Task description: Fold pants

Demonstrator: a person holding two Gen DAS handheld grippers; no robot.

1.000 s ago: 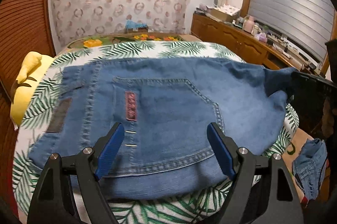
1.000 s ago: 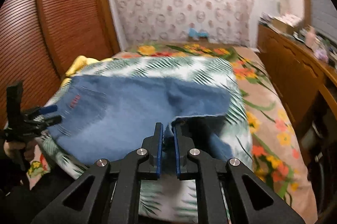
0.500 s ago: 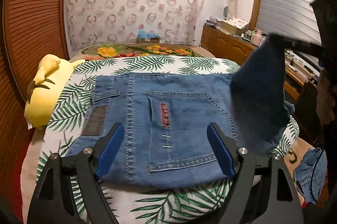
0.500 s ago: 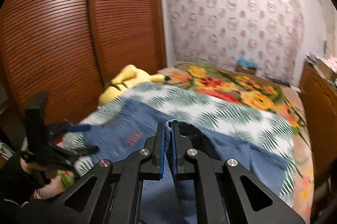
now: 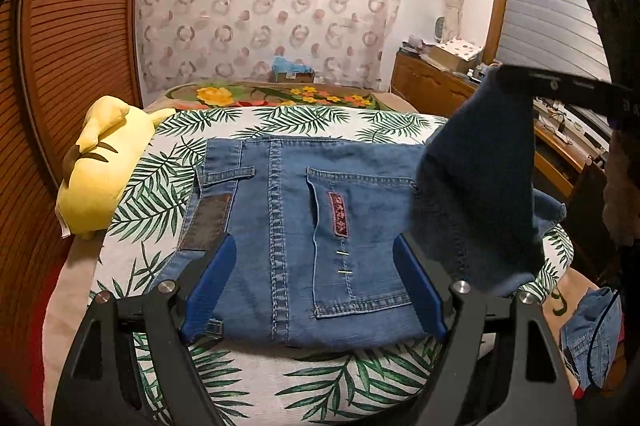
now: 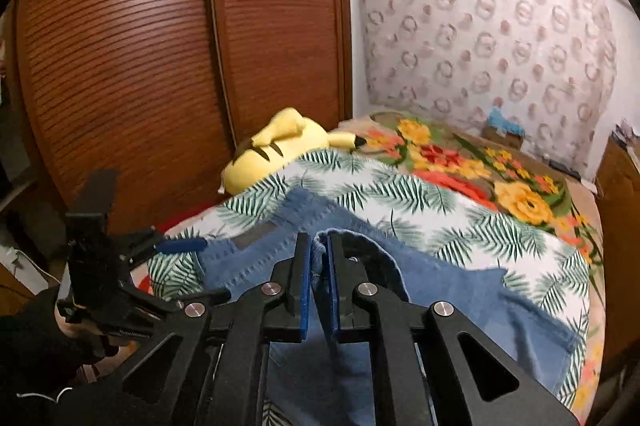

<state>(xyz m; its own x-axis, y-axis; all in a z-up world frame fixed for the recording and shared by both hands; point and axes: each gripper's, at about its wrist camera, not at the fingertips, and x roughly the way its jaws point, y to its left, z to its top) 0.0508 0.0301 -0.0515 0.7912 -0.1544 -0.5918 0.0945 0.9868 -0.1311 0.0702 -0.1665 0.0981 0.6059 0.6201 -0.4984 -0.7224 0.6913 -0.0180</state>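
Observation:
Blue denim pants [image 5: 320, 226] lie seat-up on the palm-leaf bedspread [image 5: 280, 122], back pocket and waistband patch showing. My left gripper [image 5: 314, 286] is open and empty, hovering over the pants' near edge. My right gripper [image 6: 319, 246] is shut on the leg end of the pants [image 6: 324, 246] and holds it lifted above the rest of the pants [image 6: 460, 290]. In the left wrist view the lifted leg [image 5: 480, 186] hangs dark at the right, under the right gripper [image 5: 560, 86]. The left gripper [image 6: 176, 246] shows at the left of the right wrist view.
A yellow plush toy [image 5: 100, 166] lies at the bed's left edge beside the wooden slatted wardrobe [image 6: 160, 46]. A floral blanket [image 6: 500, 178] covers the far bed. A wooden dresser [image 5: 440, 86] stands right. More denim [image 5: 592, 338] lies low at the right.
My right gripper has lifted the pant leg up and swung it leftward over the pants. The left gripper has drawn back and up a little, still open.

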